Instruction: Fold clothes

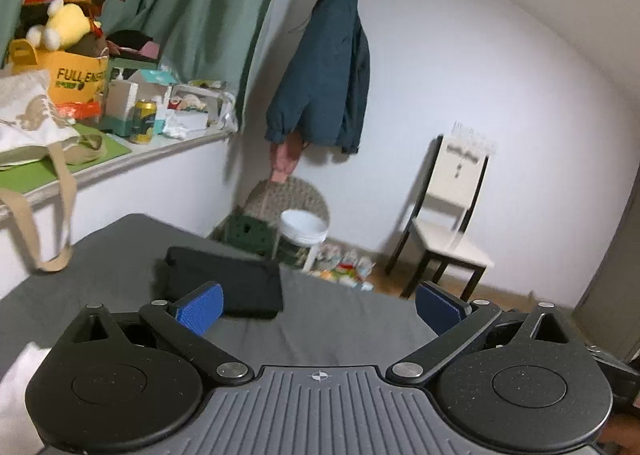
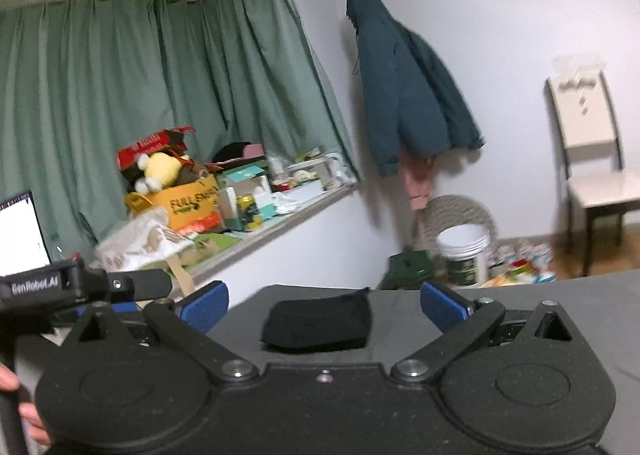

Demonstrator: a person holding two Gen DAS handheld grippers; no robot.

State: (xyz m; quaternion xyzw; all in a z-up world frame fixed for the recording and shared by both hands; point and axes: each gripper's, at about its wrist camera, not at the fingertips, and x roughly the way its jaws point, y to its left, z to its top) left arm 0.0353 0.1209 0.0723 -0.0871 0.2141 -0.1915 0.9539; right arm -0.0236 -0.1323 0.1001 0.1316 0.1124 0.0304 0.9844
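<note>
A black garment [image 1: 224, 281], folded into a compact rectangle, lies on the grey bed sheet [image 1: 340, 331]. My left gripper [image 1: 320, 309] hovers just in front of it, jaws wide apart and holding nothing. Its left blue pad [image 1: 200, 309] overlaps the garment's near edge in the view. In the right wrist view the same folded garment [image 2: 318, 321] rests on the grey sheet [image 2: 580, 307], between and beyond my right gripper [image 2: 324, 305], which is open and empty. The other handheld gripper body [image 2: 80, 285] shows at the left of that view, with fingers of a hand [image 2: 8, 379] on its handle.
A cluttered window ledge [image 1: 120, 159] with boxes, a can and a tote bag runs along the left under green curtains [image 1: 180, 7]. A dark jacket [image 1: 332, 67] hangs on the wall. A white chair [image 1: 448, 219], a bucket [image 1: 302, 231] and a green crate [image 1: 250, 233] stand beyond the bed. White cloth [image 1: 16, 387] lies at the lower left.
</note>
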